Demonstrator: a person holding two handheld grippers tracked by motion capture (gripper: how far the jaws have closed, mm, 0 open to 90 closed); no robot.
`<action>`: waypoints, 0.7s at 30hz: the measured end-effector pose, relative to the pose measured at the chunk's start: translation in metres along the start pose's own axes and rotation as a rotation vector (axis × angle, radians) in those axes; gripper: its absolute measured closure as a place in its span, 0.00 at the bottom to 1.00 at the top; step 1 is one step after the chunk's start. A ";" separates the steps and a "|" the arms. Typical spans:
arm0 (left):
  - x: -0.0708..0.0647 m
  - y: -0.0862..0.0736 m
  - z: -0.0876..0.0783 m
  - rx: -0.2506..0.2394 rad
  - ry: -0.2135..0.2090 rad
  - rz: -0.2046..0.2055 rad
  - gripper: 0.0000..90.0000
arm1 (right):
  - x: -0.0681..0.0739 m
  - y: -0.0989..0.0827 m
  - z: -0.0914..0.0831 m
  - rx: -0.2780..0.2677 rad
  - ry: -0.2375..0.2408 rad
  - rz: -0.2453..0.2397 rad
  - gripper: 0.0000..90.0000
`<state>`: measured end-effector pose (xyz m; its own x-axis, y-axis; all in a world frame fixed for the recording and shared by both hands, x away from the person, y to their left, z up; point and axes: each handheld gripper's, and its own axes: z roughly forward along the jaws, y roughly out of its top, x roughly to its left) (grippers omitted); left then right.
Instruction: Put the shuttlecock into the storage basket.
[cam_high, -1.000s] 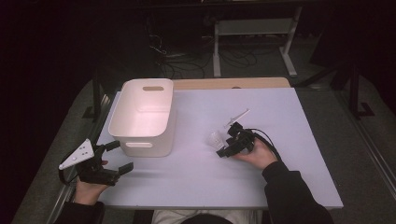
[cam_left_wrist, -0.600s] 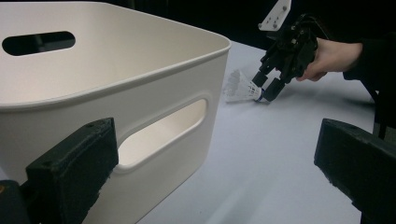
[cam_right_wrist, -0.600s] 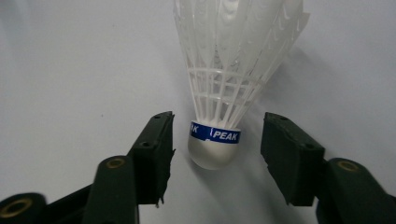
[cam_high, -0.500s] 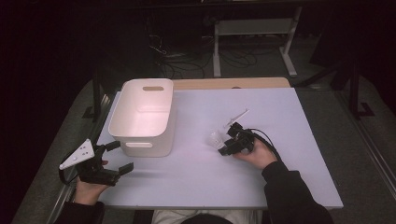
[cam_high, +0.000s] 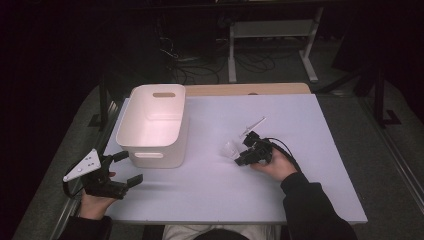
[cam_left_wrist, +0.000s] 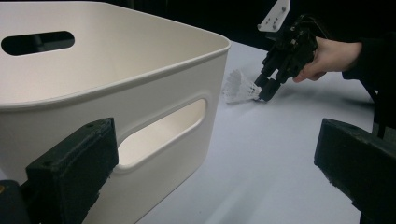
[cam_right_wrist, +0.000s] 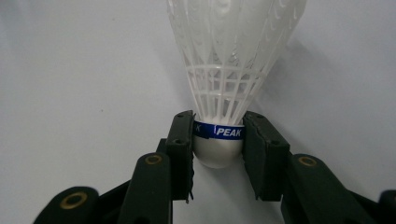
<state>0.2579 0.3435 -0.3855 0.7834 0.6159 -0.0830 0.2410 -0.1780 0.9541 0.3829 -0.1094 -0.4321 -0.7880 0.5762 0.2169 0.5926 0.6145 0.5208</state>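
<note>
A white plastic shuttlecock lies on the white table top, its cork head with a blue band pointing at my right gripper. In the right gripper view both pads press on the cork head of the shuttlecock, and the right gripper has just been closing on it. The left gripper view shows the same shuttlecock at the tips of the right gripper. My left gripper rests open at the near left corner, beside the front of the white bin, with nothing between its jaws.
The empty white bin has slot handles and stands left of centre. A thin white stick lies just beyond the right gripper. A wooden strip runs along the table's far edge. The floor beyond is dark, with cables and a metal stand.
The right gripper's jaws have drawn in onto the shuttlecock's head. Both hands and the bin stay where they were.
</note>
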 end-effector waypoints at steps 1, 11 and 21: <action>0.000 0.000 0.000 0.000 0.000 0.000 0.00 | 0.000 0.000 -0.001 -0.001 0.001 0.003 0.71; 0.000 0.000 0.000 0.001 -0.001 0.000 0.00 | -0.003 0.002 -0.015 -0.013 0.015 -0.009 0.71; 0.000 0.000 0.000 0.001 -0.002 0.000 0.00 | -0.005 0.010 -0.033 -0.043 0.018 -0.023 0.71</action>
<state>0.2579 0.3437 -0.3855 0.7844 0.6146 -0.0835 0.2417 -0.1789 0.9537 0.3875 -0.1235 -0.4010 -0.8045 0.5522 0.2186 0.5668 0.6039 0.5605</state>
